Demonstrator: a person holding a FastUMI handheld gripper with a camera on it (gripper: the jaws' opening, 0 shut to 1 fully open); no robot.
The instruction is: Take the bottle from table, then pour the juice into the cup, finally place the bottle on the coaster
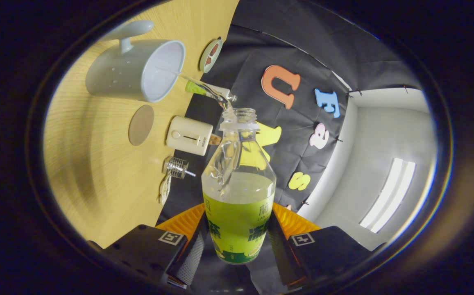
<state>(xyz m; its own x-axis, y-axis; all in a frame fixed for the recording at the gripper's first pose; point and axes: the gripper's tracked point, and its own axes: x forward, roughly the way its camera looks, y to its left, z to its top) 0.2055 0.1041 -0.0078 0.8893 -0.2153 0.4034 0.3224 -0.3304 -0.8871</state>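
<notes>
Your jaws clamp the bottle (239,196); beyond its mouth the cup (136,69), the coaster (141,124) just beside it (both on the table (97,184)).

My one camera rides on my gripper (237,241) and looks forward along its two fingers, very close to the bottle (239,192) clamped between them. The view is rolled hard sideways: the bench (97,184) stands up like a wall on one side, with the booth's cloth wall ahead and a ceiling light (388,196) opposite.
</notes>
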